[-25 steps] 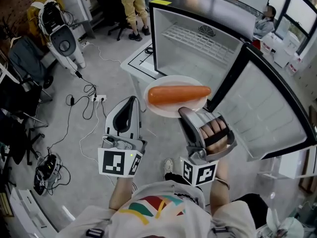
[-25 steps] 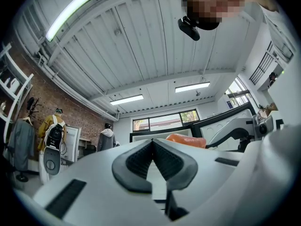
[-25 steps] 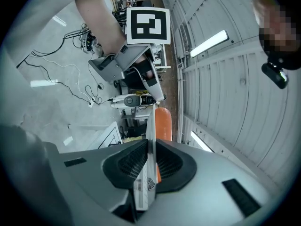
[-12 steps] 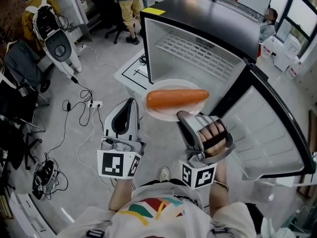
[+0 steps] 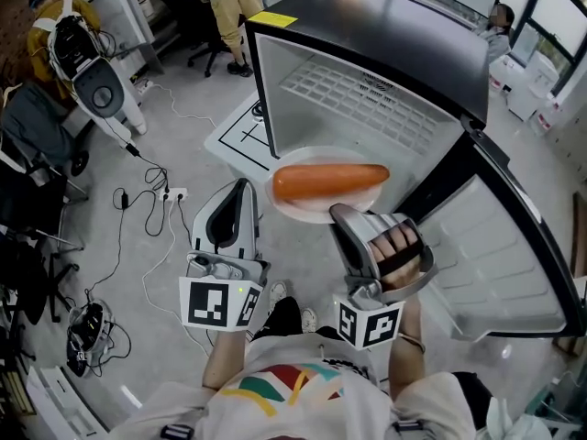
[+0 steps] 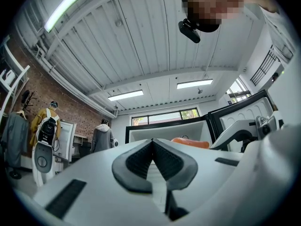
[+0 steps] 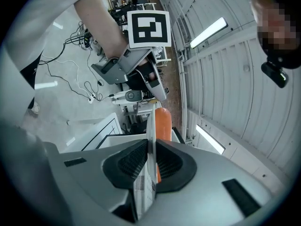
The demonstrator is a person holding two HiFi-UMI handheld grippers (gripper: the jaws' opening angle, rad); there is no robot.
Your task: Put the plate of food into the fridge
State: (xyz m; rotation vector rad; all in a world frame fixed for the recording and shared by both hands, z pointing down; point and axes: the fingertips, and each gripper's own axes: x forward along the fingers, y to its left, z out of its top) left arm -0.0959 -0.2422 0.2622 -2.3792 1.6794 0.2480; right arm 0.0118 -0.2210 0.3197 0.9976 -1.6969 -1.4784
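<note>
A white plate (image 5: 303,204) carries a long orange carrot (image 5: 330,180); it hangs in the air just before the open mouth of a small black fridge (image 5: 367,71). My right gripper (image 5: 337,213) is shut on the plate's near rim; in the right gripper view the rim (image 7: 151,140) stands edge-on between the pads, the carrot (image 7: 163,121) beyond. My left gripper (image 5: 240,186) is shut on nothing, left of the plate and apart from it. In the left gripper view (image 6: 152,142) the carrot (image 6: 190,142) shows before the fridge (image 6: 164,133).
The fridge door (image 5: 500,236) swings wide to the right. A wire shelf (image 5: 358,94) sits inside. A low white platform (image 5: 237,136) lies under the fridge's left side. Cables and a power strip (image 5: 174,193) trail on the floor at left. A person (image 5: 229,7) stands behind.
The fridge has come nearer and lower in the head view; both grippers and the plate with the carrot have advanced towards its opening. The grip on the plate is unchanged.
</note>
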